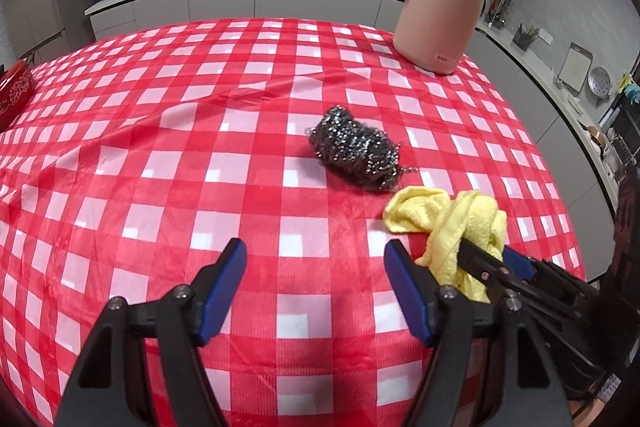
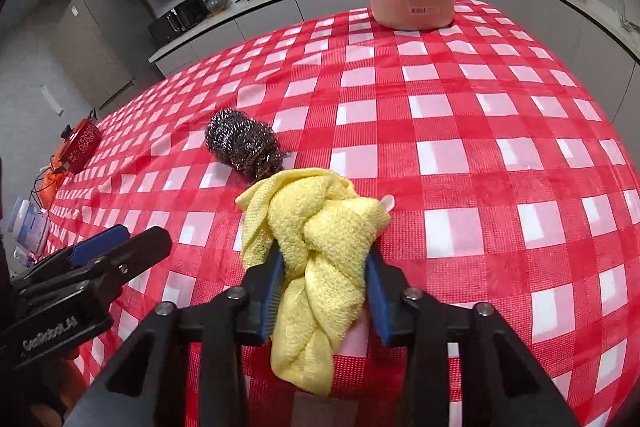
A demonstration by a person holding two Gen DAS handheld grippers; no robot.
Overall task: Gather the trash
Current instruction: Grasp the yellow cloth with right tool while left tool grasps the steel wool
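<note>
Yellow cloth (image 2: 320, 247) sits clamped between the blue pads (image 2: 271, 291) of my right gripper (image 2: 324, 267); both pads press into the bunched terry, jaws drawn in close on it. Cloth is twisted and crumpled, one fold hanging down below the pads toward me, the rest piled ahead of the fingertips and resting on the red-and-white checked tablecloth (image 2: 480, 131) near the table's front edge. A small pale scrap shows at its right edge; I cannot tell what it is. My left gripper (image 1: 314, 269) stands about half open over bare tablecloth, nothing between its fingers (image 1: 224, 287), nothing touched. Its right finger is just beside the cloth, and from that view the right gripper's fingers come in from the right, buried in the yellow folds. Steel wool scourer (image 2: 242, 145) lies just beyond the cloth, close to it, dark and glinting, with loose strands at one end. Pink kettle (image 1: 444, 3) stands upright at the far side of the table, well apart.
</note>
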